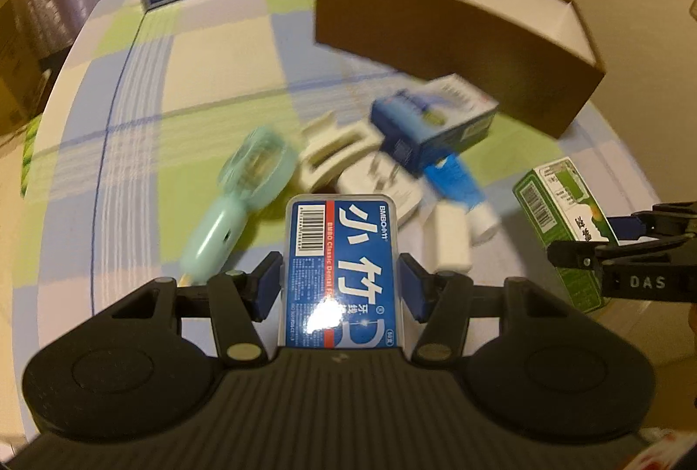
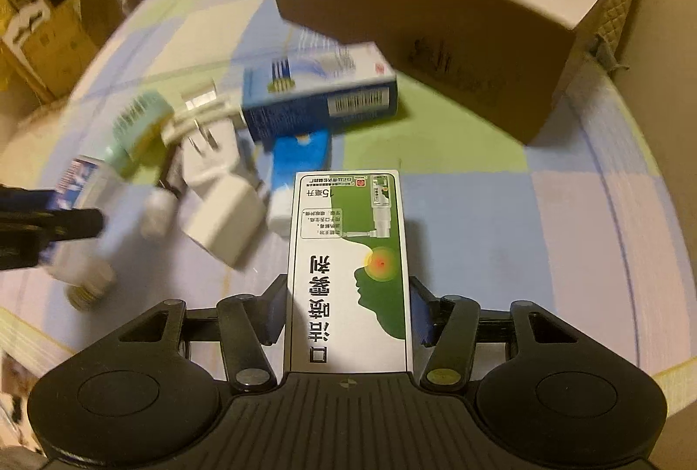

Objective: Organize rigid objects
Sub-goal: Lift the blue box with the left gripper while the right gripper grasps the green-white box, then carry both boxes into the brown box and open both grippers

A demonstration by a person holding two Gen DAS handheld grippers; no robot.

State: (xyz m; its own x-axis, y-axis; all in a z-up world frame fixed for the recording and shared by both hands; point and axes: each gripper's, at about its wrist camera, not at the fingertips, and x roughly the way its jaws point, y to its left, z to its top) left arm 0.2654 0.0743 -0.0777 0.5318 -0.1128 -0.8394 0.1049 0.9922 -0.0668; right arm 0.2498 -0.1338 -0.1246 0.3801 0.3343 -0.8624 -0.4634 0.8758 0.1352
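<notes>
Both grippers carry a load, probably bound for the open brown box point(image 1: 457, 47) at the back, the likely bin for sorting. Left gripper point(image 1: 340, 282): fingers point(image 1: 270, 285) clamp the long sides of a blue dental floss case point(image 1: 340, 265), held lengthwise so the label faces the camera. Right gripper point(image 2: 348, 309): fingers point(image 2: 274, 309) pinch a green-and-white spray carton point(image 2: 348, 274) by its narrow sides, print upside down. Both items are lifted off the counter point(image 1: 130, 147), which has a checked cloth. Still waiting there, in a loose pile near the brown box: mint handheld fan point(image 1: 235, 200), white charger plug point(image 2: 218, 204), blue carton point(image 2: 318, 91), blue-and-white tube point(image 1: 461, 195). Floss case: flat, rigid, glossy, barcode at far end.
</notes>
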